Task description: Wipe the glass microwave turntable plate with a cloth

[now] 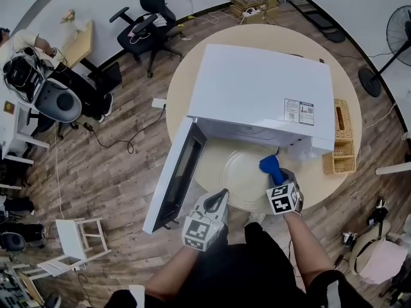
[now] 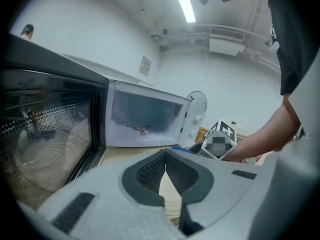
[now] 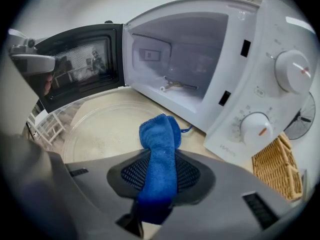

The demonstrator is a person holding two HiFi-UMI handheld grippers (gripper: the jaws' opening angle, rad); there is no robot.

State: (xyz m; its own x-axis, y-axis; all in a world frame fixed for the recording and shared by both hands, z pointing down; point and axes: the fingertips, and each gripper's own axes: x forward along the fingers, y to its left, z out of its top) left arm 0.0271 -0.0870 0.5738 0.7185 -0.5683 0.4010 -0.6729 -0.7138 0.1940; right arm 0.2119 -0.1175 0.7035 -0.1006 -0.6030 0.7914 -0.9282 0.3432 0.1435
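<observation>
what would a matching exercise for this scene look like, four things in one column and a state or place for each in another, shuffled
1 blue cloth
2 glass turntable plate
3 microwave door
4 left gripper

a swung open
b jaws together, empty
c clamped in the right gripper
d flat on the table before the microwave

Pairs: 1-c, 2-d, 3-a, 4-b

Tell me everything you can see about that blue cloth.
The blue cloth looks like soft, fuzzy microfibre with a stitched edge. It is bunched into a thick strip, pinched between the jaws of the right gripper. Its rounded free end sticks out over the rim of the glass plate before the open microwave. Whether it touches the glass is unclear.
</observation>
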